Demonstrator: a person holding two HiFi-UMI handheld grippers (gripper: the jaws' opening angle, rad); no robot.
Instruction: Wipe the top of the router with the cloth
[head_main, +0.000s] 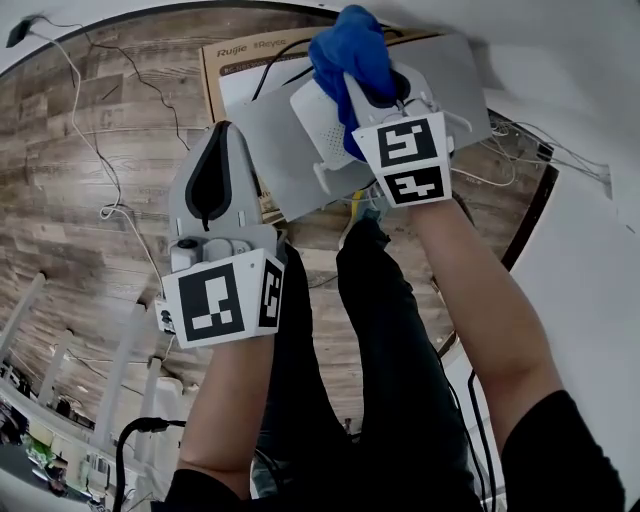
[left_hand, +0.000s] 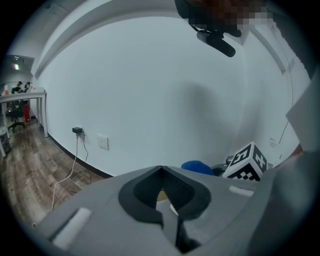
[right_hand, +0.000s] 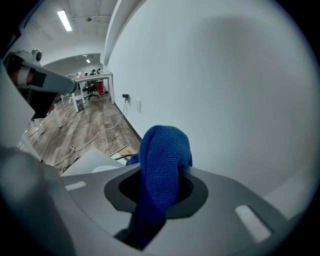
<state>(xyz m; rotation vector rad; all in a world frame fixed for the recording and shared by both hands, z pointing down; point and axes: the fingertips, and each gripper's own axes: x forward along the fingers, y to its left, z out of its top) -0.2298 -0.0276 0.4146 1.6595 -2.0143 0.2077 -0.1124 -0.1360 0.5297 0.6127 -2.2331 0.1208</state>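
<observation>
1. Found the white router (head_main: 322, 125) lying on a gray board (head_main: 280, 165), with a cardboard box (head_main: 225, 60) partly under that board, on the far side of the router.
2. Saw the right gripper (head_main: 372, 70) directly over the router, with its jaws pinching a blue cloth (head_main: 350, 45).
3. Noted in the right gripper view the same cloth (right_hand: 162, 150) squeezed between the two jaws, bulging up above them and hanging down through the dark opening.
4. Could not tell whether the cloth touched the top of the router.
5. Found the left gripper (head_main: 225, 128) to the left of the router, at the edge of the board and apart from the router.
6. Saw in the left gripper view its jaws pressed together with nothing between them, pointing at a white wall (left_hand: 150, 90).
7. Noted a wooden floor (head_main: 90, 210) left of the router, with thin cables (head_main: 110, 190) lying on it.
8. Saw legs in black trousers (head_main: 385, 330) on the near side of the router.
</observation>
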